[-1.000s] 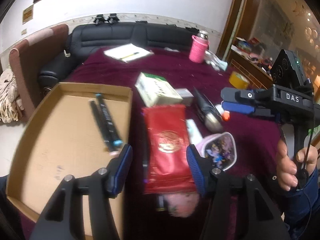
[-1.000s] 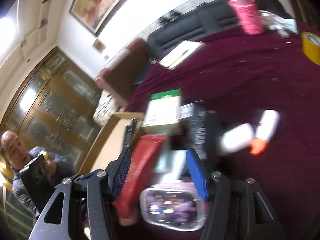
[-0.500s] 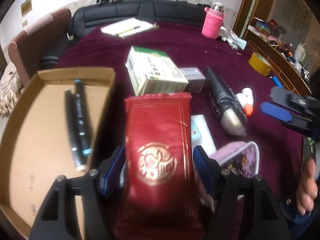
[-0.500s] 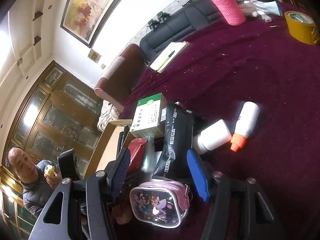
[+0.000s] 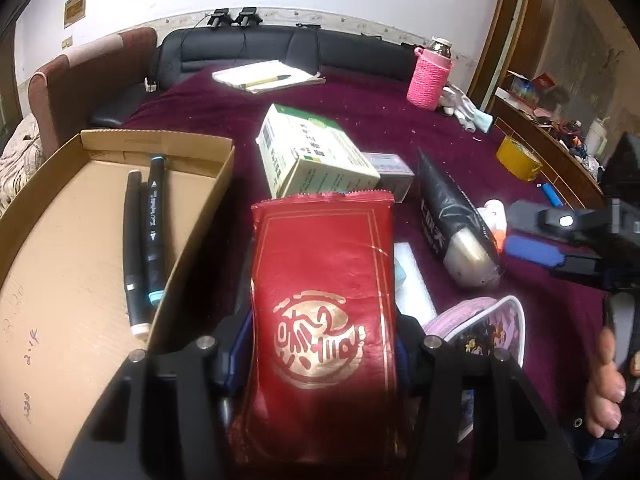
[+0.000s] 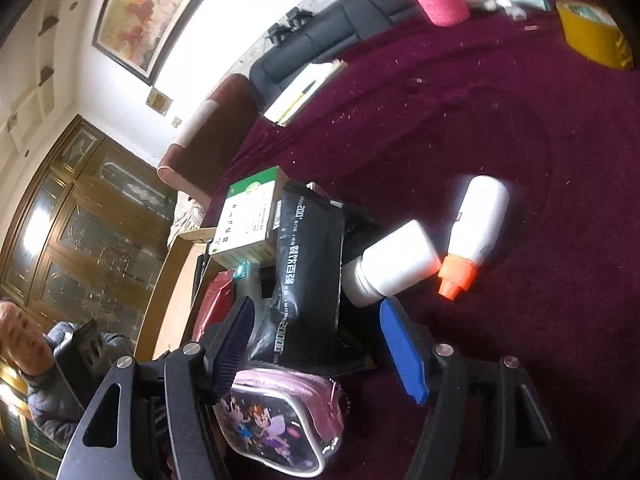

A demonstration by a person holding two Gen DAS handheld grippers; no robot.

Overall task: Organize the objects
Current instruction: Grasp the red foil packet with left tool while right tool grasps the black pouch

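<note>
My left gripper (image 5: pixel 320 344) is shut on a red foil pouch with a gold emblem (image 5: pixel 324 300) and holds its sides, just right of a cardboard tray (image 5: pixel 48 272). Two black markers (image 5: pixel 144 232) lie in the tray. My right gripper (image 6: pixel 320 344) is open over a black pouch (image 6: pixel 308 272) and a pink cartoon pencil case (image 6: pixel 280 424); it also shows in the left wrist view (image 5: pixel 536 236). The red pouch shows partly in the right wrist view (image 6: pixel 214 300).
A green-white box (image 5: pixel 312 152), a small grey box (image 5: pixel 390 170), two white bottles (image 6: pixel 400 264), yellow tape (image 5: pixel 518 158), a pink-sleeved flask (image 5: pixel 430 80) and a notebook with pen (image 5: pixel 266 76) lie on the maroon cloth (image 6: pixel 480 100). A person (image 6: pixel 36 360) sits at left.
My left gripper moved forward over the red pouch and closed on it. My right gripper swung and settled over the black pouch and pencil case, still open.
</note>
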